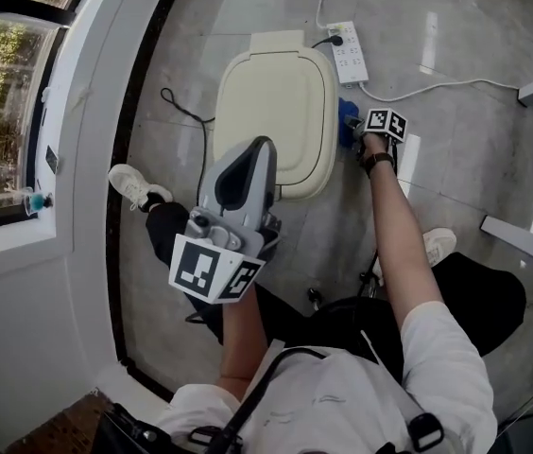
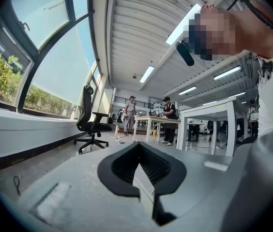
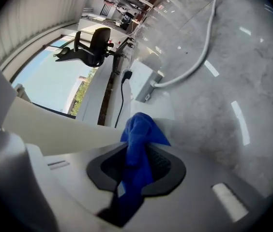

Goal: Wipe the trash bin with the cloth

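Observation:
A cream trash bin (image 1: 276,112) with its lid down stands on the grey floor; in the right gripper view its side shows as a pale surface (image 3: 54,129). My right gripper (image 1: 356,132) is low at the bin's right side. It is shut on a blue cloth (image 1: 348,119), which presses against the bin's wall. The right gripper view shows the cloth (image 3: 139,139) bunched between the jaws of the right gripper (image 3: 136,166). My left gripper (image 1: 248,159) is held high above the bin's near edge. In its own view the left gripper (image 2: 141,170) is shut on nothing and points across the room.
A white power strip (image 1: 348,53) and its cable (image 1: 437,88) lie just behind the bin, with a black cord (image 1: 186,112) to its left. A window wall (image 1: 21,159) runs along the left. My shoes (image 1: 134,185) (image 1: 437,244) flank the bin. Beyond are an office chair (image 2: 92,122) and people at tables (image 2: 168,115).

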Demonstrator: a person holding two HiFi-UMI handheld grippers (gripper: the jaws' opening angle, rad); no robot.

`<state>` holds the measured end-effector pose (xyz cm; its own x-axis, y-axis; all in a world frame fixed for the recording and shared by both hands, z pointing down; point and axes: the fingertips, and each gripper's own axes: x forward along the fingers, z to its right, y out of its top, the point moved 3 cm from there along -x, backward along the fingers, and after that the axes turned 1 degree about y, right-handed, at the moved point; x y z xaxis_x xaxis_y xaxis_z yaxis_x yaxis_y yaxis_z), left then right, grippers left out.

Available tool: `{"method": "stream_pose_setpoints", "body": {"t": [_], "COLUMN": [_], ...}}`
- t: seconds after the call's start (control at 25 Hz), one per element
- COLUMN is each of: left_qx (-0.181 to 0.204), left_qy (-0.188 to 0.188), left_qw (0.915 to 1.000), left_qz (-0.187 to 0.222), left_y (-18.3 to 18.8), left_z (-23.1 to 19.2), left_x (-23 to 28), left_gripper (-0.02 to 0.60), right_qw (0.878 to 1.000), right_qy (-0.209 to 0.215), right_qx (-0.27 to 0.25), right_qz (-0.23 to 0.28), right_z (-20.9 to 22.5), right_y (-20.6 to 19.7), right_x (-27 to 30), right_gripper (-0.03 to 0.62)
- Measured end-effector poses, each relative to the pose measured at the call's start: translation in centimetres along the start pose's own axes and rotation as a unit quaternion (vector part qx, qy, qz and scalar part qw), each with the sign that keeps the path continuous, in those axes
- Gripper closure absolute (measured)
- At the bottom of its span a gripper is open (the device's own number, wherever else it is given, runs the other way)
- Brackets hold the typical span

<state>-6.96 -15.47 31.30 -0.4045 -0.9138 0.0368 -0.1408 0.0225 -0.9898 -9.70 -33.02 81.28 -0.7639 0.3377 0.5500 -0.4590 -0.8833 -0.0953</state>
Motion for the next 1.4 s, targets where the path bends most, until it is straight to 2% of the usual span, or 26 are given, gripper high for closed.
{"method": "stream_pose_setpoints", "body": {"t": [0.16,0.28,0.36,0.44,0.6,0.68,0.8,0.92,1.08,1.12,1.16,1.28,1.32,1.4], "left_qx": [0.005,0.018,0.028,0.03,0.013,0.004,0.007,0.01,0.0,-0.002,-0.004,-0.01,-0.012,-0.013], "left_qy": [-0.033,-0.064,-0.075,-0.08,-0.07,-0.073,-0.085,-0.09,-0.078,-0.074,-0.07,-0.049,-0.042,-0.029], "left_qw": [0.9994,0.9978,0.9967,0.9963,0.9971,0.997,0.9959,0.9951,0.9957,0.9959,0.9962,0.9969,0.997,0.9972], "left_qz": [0.003,0.008,0.013,0.016,0.024,0.026,0.031,0.039,0.05,0.051,0.052,0.061,0.063,0.067], "left_y": [1.4,2.8,3.4,3.7,3.9,3.9,4.6,5.5,5.6,5.5,5.5,5.8,5.9,6.0], "left_z": [-2.4,-4.2,-5.7,-7.4,-11.8,-13.1,-14.1,-14.6,-14.9,-15.1,-15.2,-16.0,-16.2,-16.2], "left_x": [0.0,0.2,0.5,0.5,0.2,0.6,0.8,0.1,-1.2,-1.4,-1.7,-2.7,-3.1,-4.1], "left_gripper": [0.582,0.581,0.581,0.581,0.581,0.583,0.582,0.581,0.582,0.582,0.582,0.582,0.581,0.581], "right_qw": [1.0,0.996,0.986,0.967,0.922,0.904,0.881,0.848,0.784,0.774,0.77,0.769,0.764,0.746], "right_qy": [-0.007,0.015,0.031,0.049,0.094,0.091,0.024,-0.061,-0.15,-0.153,-0.148,-0.118,-0.112,-0.104], "right_qx": [0.022,0.016,-0.042,-0.13,-0.282,-0.348,-0.442,-0.519,-0.602,-0.613,-0.618,-0.623,-0.629,-0.648], "right_qz": [0.011,0.091,0.16,0.212,0.247,0.233,0.166,0.092,-0.027,-0.045,-0.055,-0.079,-0.089,-0.115], "right_z": [0.1,-3.3,-7.9,-14.7,-30.9,-37.0,-41.6,-42.2,-39.9,-39.7,-39.7,-40.9,-41.4,-42.2], "right_y": [-0.9,2.3,5.7,7.9,8.2,7.7,7.5,8.1,8.0,7.8,7.5,6.6,6.1,5.0], "right_x": [-1.1,-5.2,-10.2,-15.6,-21.6,-22.1,-19.1,-14.3,-9.1,-8.3,-7.7,-6.5,-6.0,-5.3], "right_gripper": [0.525,0.525,0.525,0.525,0.525,0.525,0.525,0.525,0.525,0.526,0.526,0.528,0.528,0.528]}}
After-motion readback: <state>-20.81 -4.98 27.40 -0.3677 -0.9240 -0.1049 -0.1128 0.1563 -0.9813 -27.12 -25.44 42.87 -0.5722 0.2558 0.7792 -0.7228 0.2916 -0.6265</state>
